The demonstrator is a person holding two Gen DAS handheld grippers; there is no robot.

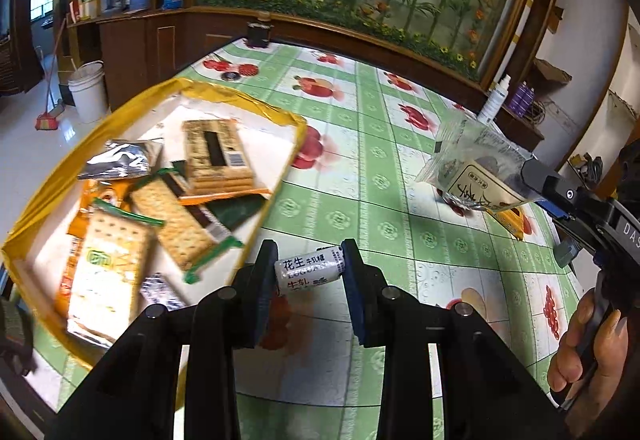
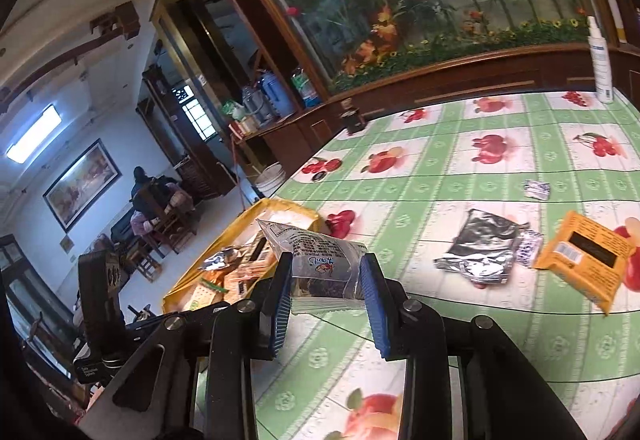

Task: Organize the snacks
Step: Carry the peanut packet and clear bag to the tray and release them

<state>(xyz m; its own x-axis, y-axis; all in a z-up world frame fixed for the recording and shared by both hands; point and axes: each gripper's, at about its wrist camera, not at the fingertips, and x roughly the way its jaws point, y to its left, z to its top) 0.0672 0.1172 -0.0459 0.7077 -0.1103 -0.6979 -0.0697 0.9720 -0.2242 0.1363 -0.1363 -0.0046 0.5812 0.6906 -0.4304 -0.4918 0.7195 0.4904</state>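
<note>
Blue ribbed pads of the left gripper [image 1: 309,268] pinch a small white candy roll [image 1: 308,269]; right gripper [image 2: 326,282] clamps a crinkly clear packet [image 2: 320,260]; yellow tray [image 1: 240,100] beside.

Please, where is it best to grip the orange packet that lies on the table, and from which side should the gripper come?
The orange packet lies flat on the tablecloth, so probably grip across a thin outer edge, coming low from its free near side; the silver pouch crowds the other side.
</note>
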